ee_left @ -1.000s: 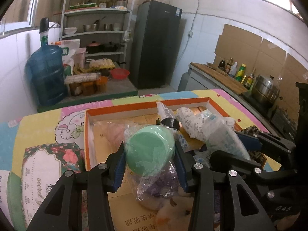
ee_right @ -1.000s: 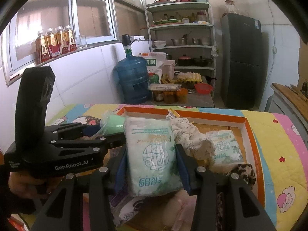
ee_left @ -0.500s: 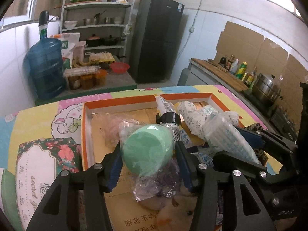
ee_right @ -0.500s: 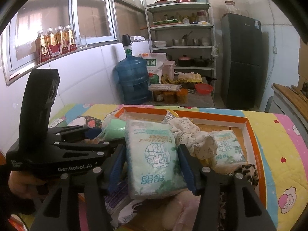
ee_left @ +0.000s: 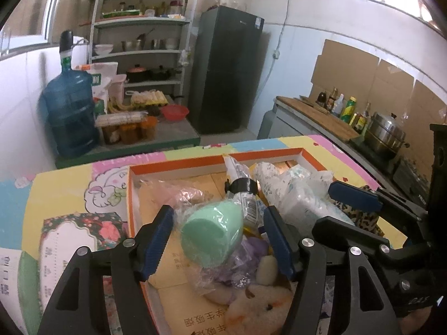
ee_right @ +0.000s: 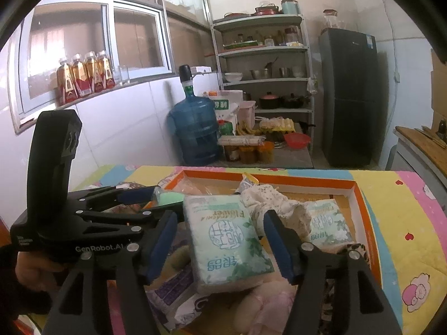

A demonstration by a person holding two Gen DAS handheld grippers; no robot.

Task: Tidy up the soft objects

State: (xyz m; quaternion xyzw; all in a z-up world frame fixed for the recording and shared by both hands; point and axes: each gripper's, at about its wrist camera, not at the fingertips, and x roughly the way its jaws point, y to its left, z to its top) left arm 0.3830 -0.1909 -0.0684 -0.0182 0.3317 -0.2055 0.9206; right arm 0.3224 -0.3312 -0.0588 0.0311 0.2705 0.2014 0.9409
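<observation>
Over the orange-rimmed cardboard tray point(ee_left: 178, 164) on the patterned table cover, both hand-held tools stood side by side, tilted downward. The left gripper point(ee_left: 216, 234) had just been opening: its blue pads stood spread, clear on both sides of the bagged green sponge point(ee_left: 211, 236), which lay between them on the pile of soft goods inside the tray. The right gripper point(ee_right: 220, 244) had likewise just been opening; its pads stood apart from the tissue pack point(ee_right: 227, 238), which rested between them on other packets in the tray.

Risks noted: both items appeared to sit on an uneven heap, not on the tray floor. The sponge, rounded and in a loose slippery bag, could roll off toward the plush toy point(ee_left: 262, 304) below it. The tissue pack lay tilted and might slide forward as the tool withdraws. A pad could also catch loose plastic on the way out and drag an item with it.

Not determinable: what lay beneath either item; the tray's near edge, cut off by the tool bodies; whether a bag fold touched the left pad. Only a hand point(ee_right: 30, 268) of the person showed.
</observation>
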